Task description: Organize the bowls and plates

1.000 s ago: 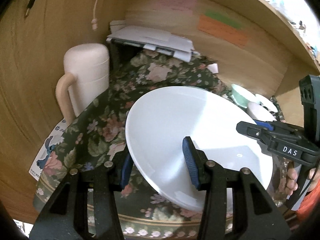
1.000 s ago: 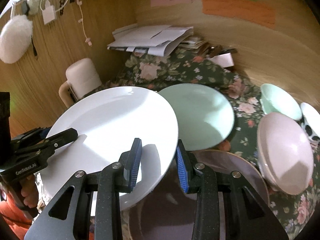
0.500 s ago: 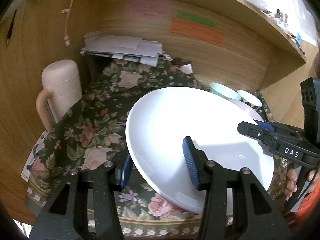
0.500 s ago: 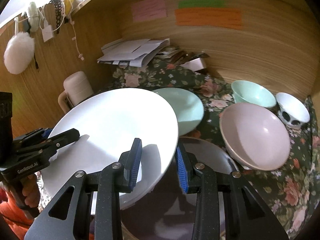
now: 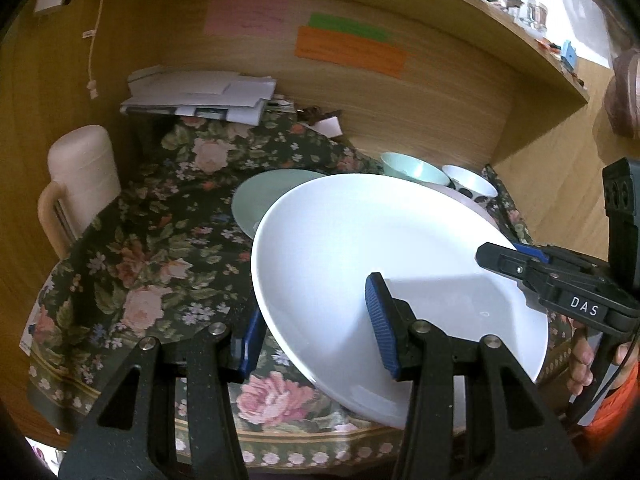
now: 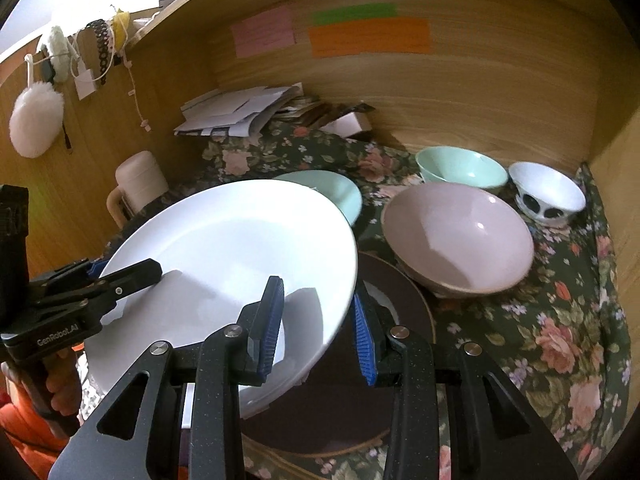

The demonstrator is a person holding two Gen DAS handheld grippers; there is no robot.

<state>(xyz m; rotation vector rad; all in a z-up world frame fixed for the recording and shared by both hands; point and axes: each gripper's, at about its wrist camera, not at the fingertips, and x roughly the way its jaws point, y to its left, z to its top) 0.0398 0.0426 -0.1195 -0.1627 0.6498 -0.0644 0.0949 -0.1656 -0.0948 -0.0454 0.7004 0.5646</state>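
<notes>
White plate (image 5: 384, 248) between both grippers' fingers

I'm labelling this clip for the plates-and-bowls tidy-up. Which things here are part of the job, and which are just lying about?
Part of the job:
white plate
green plate
dark plate
pink bowl
green bowl
spotted bowl

Lying about:
lidded mug
paper pile
sticky notes
</notes>
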